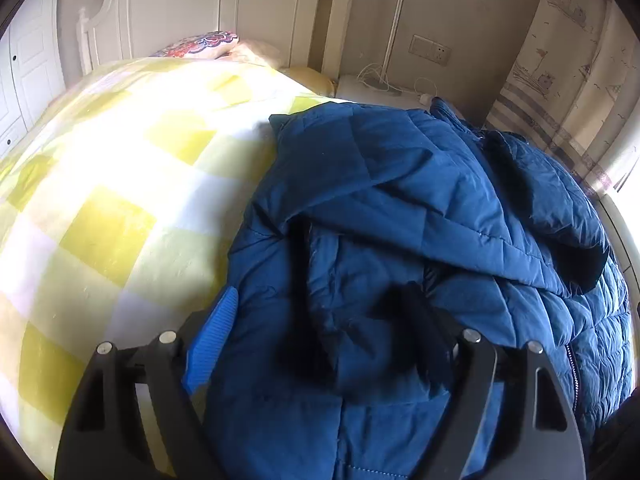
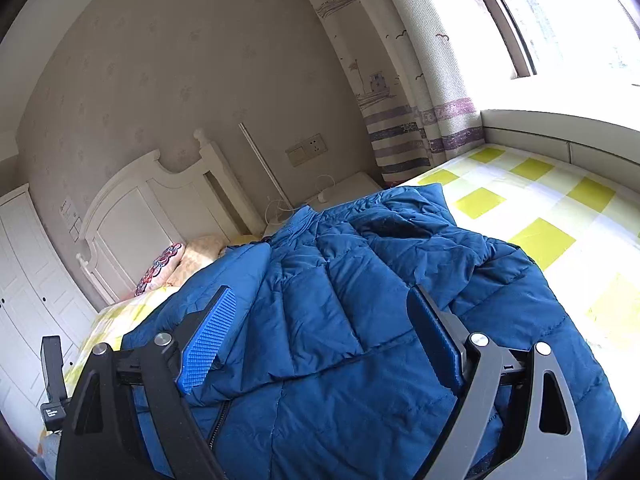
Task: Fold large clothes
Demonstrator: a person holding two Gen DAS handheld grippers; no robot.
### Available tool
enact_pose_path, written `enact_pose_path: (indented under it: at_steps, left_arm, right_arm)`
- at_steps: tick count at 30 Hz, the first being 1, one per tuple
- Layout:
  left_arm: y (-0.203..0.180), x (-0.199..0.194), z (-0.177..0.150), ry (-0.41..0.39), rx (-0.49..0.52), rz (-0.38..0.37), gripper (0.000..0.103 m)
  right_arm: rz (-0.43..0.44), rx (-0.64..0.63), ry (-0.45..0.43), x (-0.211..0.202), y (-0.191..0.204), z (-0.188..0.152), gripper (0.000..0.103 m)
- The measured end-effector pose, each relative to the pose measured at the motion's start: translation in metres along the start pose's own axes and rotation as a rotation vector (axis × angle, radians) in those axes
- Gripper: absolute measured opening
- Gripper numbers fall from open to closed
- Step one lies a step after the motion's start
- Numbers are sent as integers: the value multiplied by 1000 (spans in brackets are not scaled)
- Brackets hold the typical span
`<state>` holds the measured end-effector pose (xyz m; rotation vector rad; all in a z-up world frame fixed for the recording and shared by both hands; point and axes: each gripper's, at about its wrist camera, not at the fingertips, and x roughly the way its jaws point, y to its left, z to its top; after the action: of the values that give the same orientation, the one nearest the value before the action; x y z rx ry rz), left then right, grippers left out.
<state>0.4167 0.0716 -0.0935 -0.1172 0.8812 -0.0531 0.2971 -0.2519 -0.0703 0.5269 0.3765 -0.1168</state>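
A large blue quilted down jacket (image 1: 400,208) lies crumpled on a bed with a yellow and white checked cover (image 1: 120,184). One part is folded over the rest. My left gripper (image 1: 316,332) is open and hovers just above the jacket's near edge, its blue left pad (image 1: 212,340) showing; the right pad is in shadow. In the right wrist view the same jacket (image 2: 380,300) fills the foreground. My right gripper (image 2: 320,336) is open above it, with its jaws wide apart and nothing between them.
A white headboard (image 2: 132,216) and patterned pillows (image 2: 160,268) stand at the bed's head. A white nightstand (image 1: 372,88) with cables, a wall socket (image 2: 306,148), a curtain (image 2: 404,92) and a window sill (image 2: 560,128) border the bed. White wardrobe doors (image 2: 24,280) stand at the left.
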Motion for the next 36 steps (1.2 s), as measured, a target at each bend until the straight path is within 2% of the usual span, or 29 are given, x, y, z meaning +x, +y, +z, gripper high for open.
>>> enact_pose_path:
  at_steps: [2,5,10,15,18,20,21,22,24,26,28,30,31,32,33,35,36]
  left_arm:
    - [4,1,-2,0,-18,-4,86]
    - [11,2,-3,12,-48,-24,90]
    - [14,3,-4,12,-65,-40,91]
    - [15,3,-4,10,-68,-46,91]
    - [14,2,-4,8,-71,-51,92]
    - [14,2,-4,9,-70,-50,92]
    - [15,2,-4,9,-70,-50,92]
    - [15,2,-4,9,-70,-51,92]
    - [15,2,-4,8,-72,-53,92]
    - [15,2,-4,7,-74,-56,92]
    - [15,2,-4,7,-75,-58,92]
    - [15,2,-4,6,-77,-62,92]
    - [16,2,-4,6,-77,-64,92]
    - [16,2,-4,6,-77,-64,92]
    - [16,2,-4,6,-77,-64,92]
    - [16,2,-4,6,-78,-66,92]
    - [16,1,-5,6,-78,-65,92]
  right_arm:
    - [-31,-53,10,2,11,0,85]
    - [-34,-237,37,11,49,-1,85]
    - [-82,-685,123,49,141,-17,85]
    - [-229,-1125,292,111,204,-58,81]
    - [-313,-1340,252,130,220,-84,80]
    - [-330,-1395,211,135,224,-89,65]
    - [-291,-1377,226,135,223,-86,46]
    - [-231,-1314,247,131,220,-77,33]
    - [-128,-1093,180,108,209,-42,27]
    - [3,-750,134,77,175,6,27]
    - [180,-325,86,46,112,48,27]
    - [285,55,51,30,36,63,28]
    - [287,204,63,30,0,60,29]
    - [259,303,96,33,-29,53,30]
    - [208,338,139,37,-50,45,34]
    - [101,354,219,49,-79,28,35]
    - [107,397,237,51,-92,21,35]
